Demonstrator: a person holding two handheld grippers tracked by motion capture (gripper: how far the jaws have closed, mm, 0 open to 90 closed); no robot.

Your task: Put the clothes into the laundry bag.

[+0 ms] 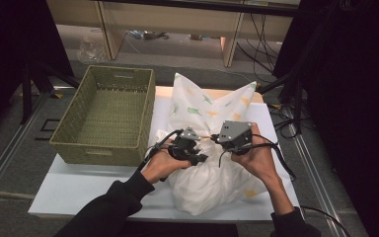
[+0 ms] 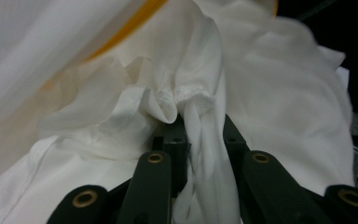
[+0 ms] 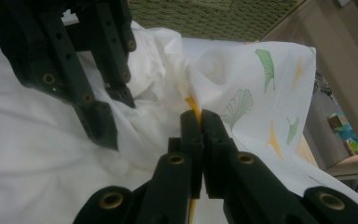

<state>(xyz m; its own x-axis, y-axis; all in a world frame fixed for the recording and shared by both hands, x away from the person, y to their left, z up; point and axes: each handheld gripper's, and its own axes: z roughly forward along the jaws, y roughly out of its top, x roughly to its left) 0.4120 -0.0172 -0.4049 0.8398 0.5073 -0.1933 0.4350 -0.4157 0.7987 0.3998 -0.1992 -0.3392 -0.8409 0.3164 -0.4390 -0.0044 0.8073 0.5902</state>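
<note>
Near the counter's [image 1: 69, 190] front edge, left gripper [image 1: 196, 157] fingers pinch a white pillowcase [image 1: 212, 182] fold, right gripper [image 1: 219, 139] fingers clamp its yellow-trimmed hem beside a green basket [image 1: 106, 114].

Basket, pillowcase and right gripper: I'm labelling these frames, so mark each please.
Basket [image 1: 109, 79], high view, on its far woven wall.
Pillowcase [image 3: 242, 70], right gripper view, on its leaf-printed cloth.
Right gripper [image 3: 199, 116], right gripper view, between its jaw tips.

Left gripper [image 2: 200, 135] rising from six o'clock, black jaws closed on a bunched fold of white cloth [image 2: 200, 158], frilled hem at centre, yellow strip [image 2: 130, 25] toward eleven o'clock, dark background at two o'clock
</note>
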